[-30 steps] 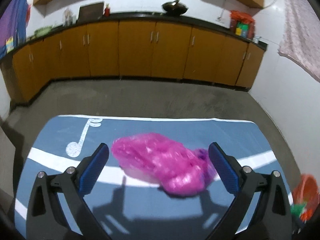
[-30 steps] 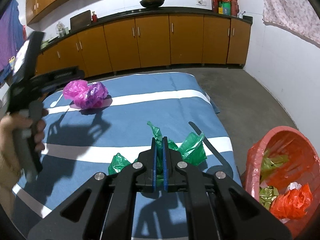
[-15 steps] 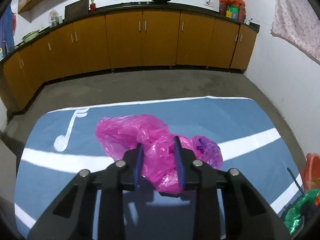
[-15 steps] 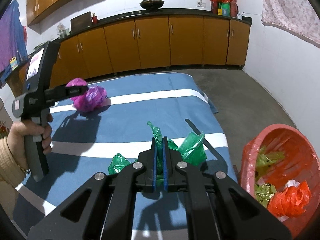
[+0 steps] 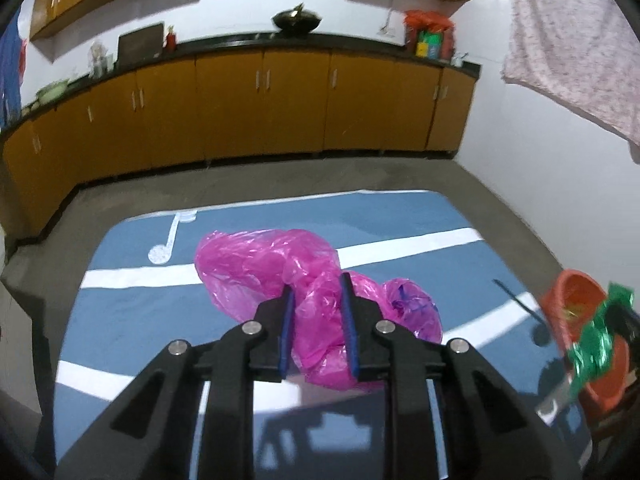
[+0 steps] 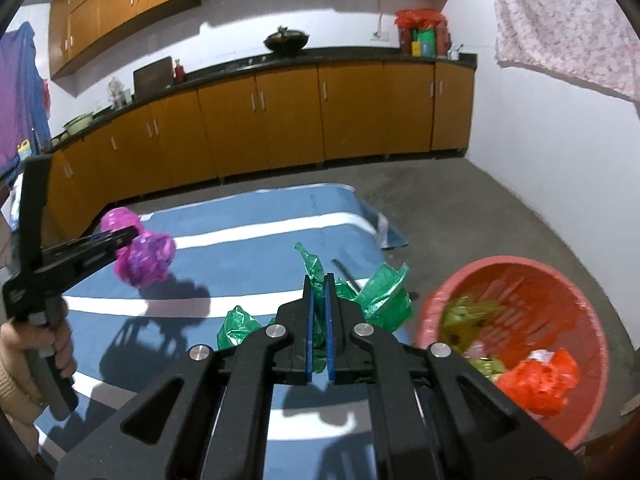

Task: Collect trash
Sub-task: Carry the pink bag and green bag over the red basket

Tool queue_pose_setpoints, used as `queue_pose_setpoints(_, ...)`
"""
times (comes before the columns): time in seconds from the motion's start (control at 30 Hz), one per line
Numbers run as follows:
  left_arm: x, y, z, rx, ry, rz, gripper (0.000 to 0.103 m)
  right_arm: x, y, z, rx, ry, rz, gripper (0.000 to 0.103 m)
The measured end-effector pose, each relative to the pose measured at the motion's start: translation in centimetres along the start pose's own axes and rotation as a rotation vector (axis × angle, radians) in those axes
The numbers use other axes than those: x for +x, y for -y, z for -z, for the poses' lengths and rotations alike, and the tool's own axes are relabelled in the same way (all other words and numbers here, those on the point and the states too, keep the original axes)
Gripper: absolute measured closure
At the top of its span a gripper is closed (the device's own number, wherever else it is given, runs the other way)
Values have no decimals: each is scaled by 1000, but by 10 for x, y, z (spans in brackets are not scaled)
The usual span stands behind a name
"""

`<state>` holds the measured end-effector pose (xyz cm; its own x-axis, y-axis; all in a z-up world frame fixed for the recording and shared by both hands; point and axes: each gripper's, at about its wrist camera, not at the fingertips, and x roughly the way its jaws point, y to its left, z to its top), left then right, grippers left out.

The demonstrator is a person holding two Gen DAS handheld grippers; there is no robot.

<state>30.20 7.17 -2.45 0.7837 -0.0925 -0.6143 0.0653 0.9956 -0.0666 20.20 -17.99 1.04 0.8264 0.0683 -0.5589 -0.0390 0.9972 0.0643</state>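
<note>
My left gripper (image 5: 317,286) is shut on a crumpled pink plastic bag (image 5: 256,268) and holds it above the blue striped cloth (image 5: 132,312). The same bag (image 6: 144,258) hangs from the left gripper in the right wrist view. My right gripper (image 6: 319,280) is shut on a green plastic bag (image 6: 384,292) and holds it lifted near the cloth's right edge. The red basket (image 6: 576,292) stands on the floor to the right, with trash inside. It also shows in the left wrist view (image 5: 564,292).
Orange cabinets (image 6: 280,120) with a dark counter line the far wall. A patterned cloth (image 6: 568,24) hangs at the upper right. Grey floor (image 6: 500,208) lies between the blue cloth and the white wall.
My left gripper closed on the pink bag and lifted it off the cloth. My right gripper raised the green bag and moved it closer to the red basket.
</note>
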Motion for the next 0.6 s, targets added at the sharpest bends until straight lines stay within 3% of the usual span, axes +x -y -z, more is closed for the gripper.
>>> queue_pose_setpoints(0.37,-84,65,3,89,108,122,82,-59,39,-2,2,94,123,98)
queue_pose_setpoints(0.6,-108,107,5,140,138,200,82,-81,71,-3,37,127,192,98)
